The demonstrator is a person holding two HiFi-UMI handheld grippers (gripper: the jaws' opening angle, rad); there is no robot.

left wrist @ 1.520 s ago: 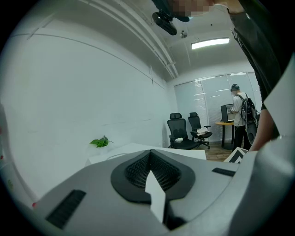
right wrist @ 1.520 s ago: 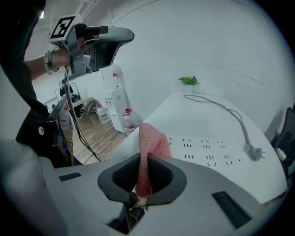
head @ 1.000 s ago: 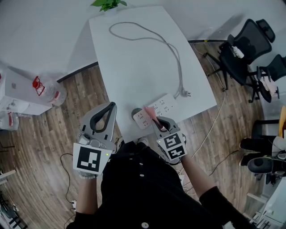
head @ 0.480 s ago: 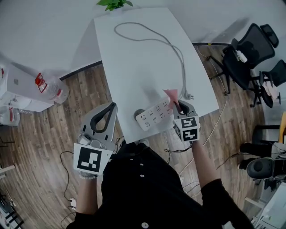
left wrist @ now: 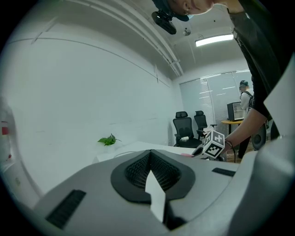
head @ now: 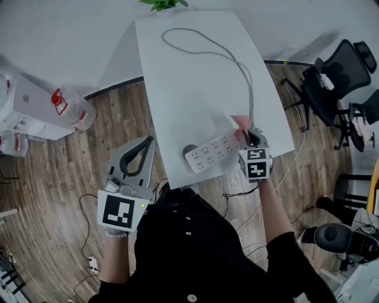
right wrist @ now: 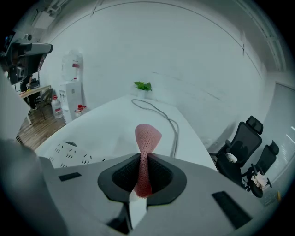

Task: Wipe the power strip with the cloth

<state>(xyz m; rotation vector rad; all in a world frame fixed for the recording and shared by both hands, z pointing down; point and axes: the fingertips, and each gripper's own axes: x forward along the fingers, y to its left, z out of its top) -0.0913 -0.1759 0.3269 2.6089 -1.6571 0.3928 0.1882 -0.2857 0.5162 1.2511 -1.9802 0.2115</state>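
Observation:
The white power strip (head: 212,152) lies across the near end of the white table (head: 189,71); its grey cable (head: 239,65) loops toward the far end. My right gripper (head: 249,136) is at the strip's right end, shut on a pink cloth (head: 240,124) that sticks up from its jaws. In the right gripper view the cloth (right wrist: 146,138) is pinched between the jaws and the strip (right wrist: 73,155) lies low at the left. My left gripper (head: 144,143) hangs off the table's left edge over the floor, shut with nothing in it; its view shows the jaws meeting (left wrist: 150,159).
A small green plant (head: 166,5) stands at the table's far end. Water bottles (head: 72,113) and a white dispenser stand on the wooden floor at left. Black office chairs (head: 337,89) are at right. Cords trail on the floor below the table's near edge.
My right gripper has carried the pink cloth rightward along the power strip, from its left end to its right end. The left gripper has stayed where it was.

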